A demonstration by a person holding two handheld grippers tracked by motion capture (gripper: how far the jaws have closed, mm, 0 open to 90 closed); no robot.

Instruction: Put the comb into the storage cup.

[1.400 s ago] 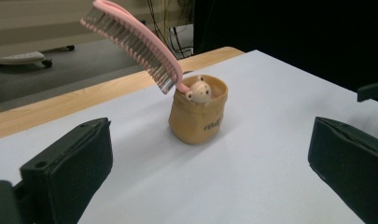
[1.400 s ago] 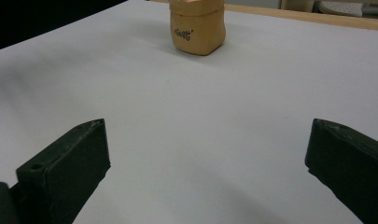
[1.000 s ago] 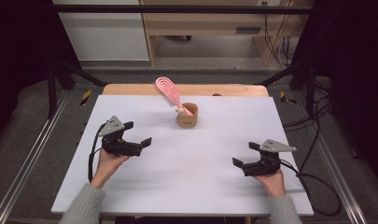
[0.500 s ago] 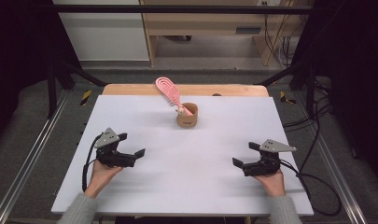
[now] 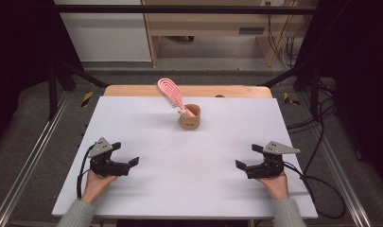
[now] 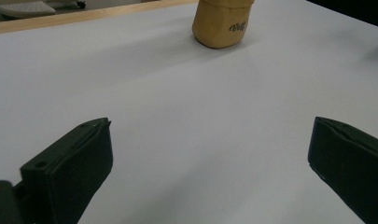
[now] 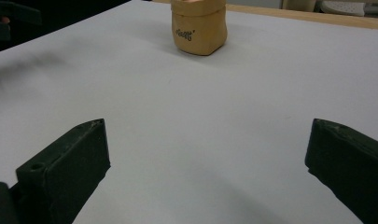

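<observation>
Left claw (image 5: 127,158) is held wide open with nothing gripped, low over the near-left part of the white tabletop (image 5: 146,127); in the left gripper view both black jaws are seen far apart with bare tabletop between them. Right claw (image 5: 246,158) is likewise spread wide and empty, low over the near-right part of the tabletop; the same wide gap is seen between its jaws in the right gripper view. Each claw is gripped from behind by a hand, left hand (image 5: 95,183) and right hand (image 5: 274,183), with grey sleeves entering from the bottom edge. A cable is trailed from each claw. The two claws are well apart and pointed inward toward the middle of the tabletop. Further out, a small tan cup (image 5: 189,116) is stood upright toward the far centre, well clear of both claws; dark lettering is seen on its side. A pink slotted utensil (image 5: 170,90) is stood in the cup, leaned toward the far left.
</observation>
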